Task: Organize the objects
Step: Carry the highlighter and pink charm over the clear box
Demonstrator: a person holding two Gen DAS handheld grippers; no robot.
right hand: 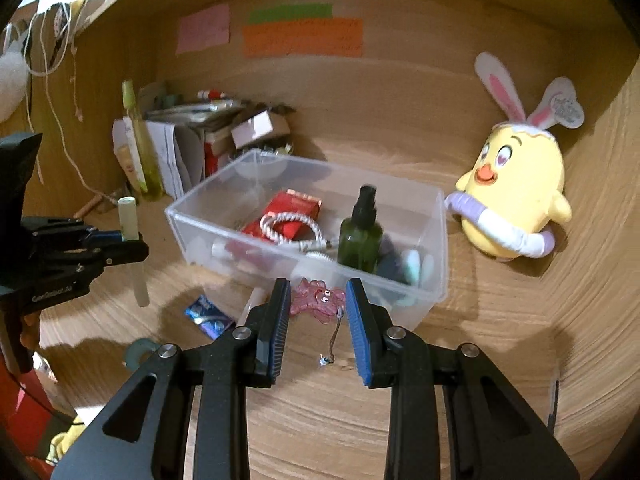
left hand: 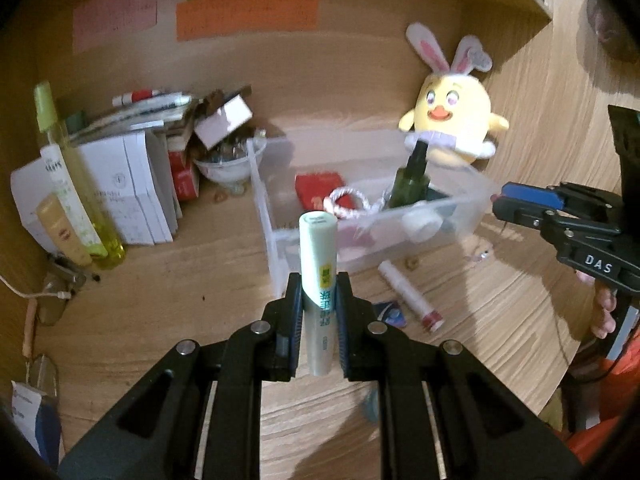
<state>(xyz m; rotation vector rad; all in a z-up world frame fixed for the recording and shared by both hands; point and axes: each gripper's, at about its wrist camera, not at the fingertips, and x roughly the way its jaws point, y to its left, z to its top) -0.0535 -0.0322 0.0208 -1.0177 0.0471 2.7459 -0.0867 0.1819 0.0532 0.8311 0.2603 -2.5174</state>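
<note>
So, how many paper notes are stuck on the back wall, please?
3. A pink note is on the left, a green note is to its right, and an orange note sits directly under the green one. None seems hidden.

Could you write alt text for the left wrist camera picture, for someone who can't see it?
The left gripper is shut on a pale green tube, held upright above a wooden desk. Behind it stands a clear plastic bin holding a dark green spray bottle, with a yellow chick plush beyond. The right gripper enters from the right edge.
</note>
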